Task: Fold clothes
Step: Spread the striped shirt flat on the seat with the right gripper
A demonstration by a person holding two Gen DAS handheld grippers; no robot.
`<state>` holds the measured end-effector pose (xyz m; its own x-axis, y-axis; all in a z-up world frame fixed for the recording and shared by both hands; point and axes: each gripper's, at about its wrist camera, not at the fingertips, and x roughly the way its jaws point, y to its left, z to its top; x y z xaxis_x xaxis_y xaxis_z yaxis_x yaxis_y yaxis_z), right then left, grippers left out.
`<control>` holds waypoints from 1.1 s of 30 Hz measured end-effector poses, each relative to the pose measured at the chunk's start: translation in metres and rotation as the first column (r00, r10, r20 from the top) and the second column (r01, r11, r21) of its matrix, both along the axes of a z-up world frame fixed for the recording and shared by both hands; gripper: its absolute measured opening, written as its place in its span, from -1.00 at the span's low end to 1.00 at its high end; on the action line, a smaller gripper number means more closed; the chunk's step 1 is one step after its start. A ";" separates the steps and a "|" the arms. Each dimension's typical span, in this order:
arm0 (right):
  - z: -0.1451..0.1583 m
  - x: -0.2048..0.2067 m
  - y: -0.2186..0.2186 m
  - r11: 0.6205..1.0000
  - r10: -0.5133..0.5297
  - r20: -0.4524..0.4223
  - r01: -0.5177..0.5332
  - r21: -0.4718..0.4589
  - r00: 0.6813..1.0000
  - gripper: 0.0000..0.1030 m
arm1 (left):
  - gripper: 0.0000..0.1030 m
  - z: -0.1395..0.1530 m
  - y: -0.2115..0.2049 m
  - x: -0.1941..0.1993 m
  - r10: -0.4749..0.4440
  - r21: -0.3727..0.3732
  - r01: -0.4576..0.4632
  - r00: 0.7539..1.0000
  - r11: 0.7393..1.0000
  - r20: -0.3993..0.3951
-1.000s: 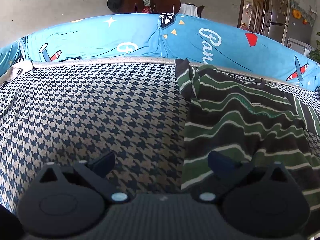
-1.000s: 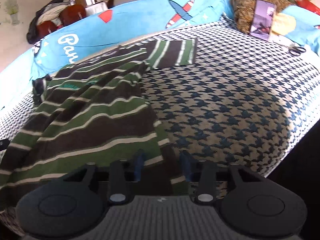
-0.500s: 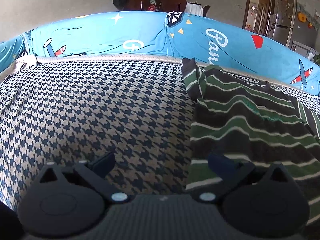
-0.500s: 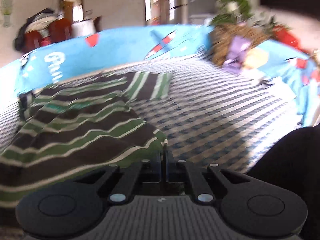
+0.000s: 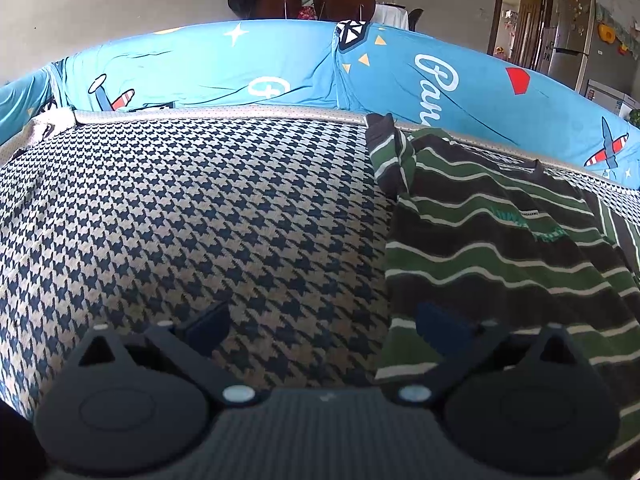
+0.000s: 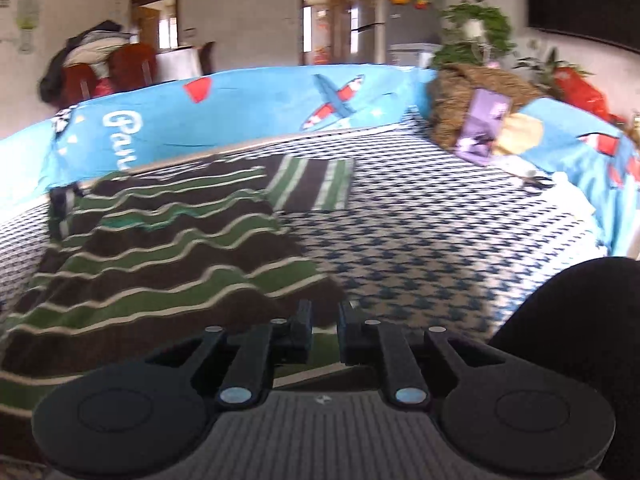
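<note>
A green, brown and white striped shirt (image 5: pixel 500 248) lies spread on a houndstooth bed cover (image 5: pixel 192 216). My left gripper (image 5: pixel 320 320) is open, low over the cover at the shirt's left bottom corner; its right finger (image 5: pixel 440 322) rests over the hem. In the right wrist view the shirt (image 6: pixel 168 264) fills the left side, one sleeve (image 6: pixel 312 184) laid out flat. My right gripper (image 6: pixel 325 320) sits at the shirt's right bottom corner with a narrow gap between its jaws and shirt fabric bunched there.
A blue printed cushion rail (image 5: pixel 280 68) borders the far side of the bed. A straw cushion with a purple card (image 6: pixel 480 128) and scissors (image 6: pixel 536 180) lie at the far right. A dark shape (image 6: pixel 580 320) fills the lower right corner.
My right gripper closed on the shirt's corner, then its jaws parted slightly, and it lifted and swung to the right. My left gripper stayed open and shifted slightly.
</note>
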<state>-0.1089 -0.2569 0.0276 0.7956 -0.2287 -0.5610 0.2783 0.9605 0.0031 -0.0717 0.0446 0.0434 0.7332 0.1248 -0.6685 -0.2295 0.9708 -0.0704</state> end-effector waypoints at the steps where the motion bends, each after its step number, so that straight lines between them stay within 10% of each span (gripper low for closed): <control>1: 0.000 0.002 0.002 1.000 0.017 -0.002 -0.017 0.009 1.000 -0.57 | 1.00 -0.001 0.000 0.000 0.001 -0.003 -0.001 1.000 1.000 -0.003; 33: -0.006 0.087 0.053 0.877 0.473 -0.152 -0.445 0.182 0.868 -0.19 | 1.00 0.000 0.003 0.040 0.010 -0.024 -0.011 0.998 1.000 -0.060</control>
<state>-0.0215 -0.2034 0.0217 0.6691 0.2262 -0.7079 -0.1855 0.9732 0.1356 -0.0322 0.0474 0.0434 0.6908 0.1157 -0.7137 -0.2443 0.9664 -0.0798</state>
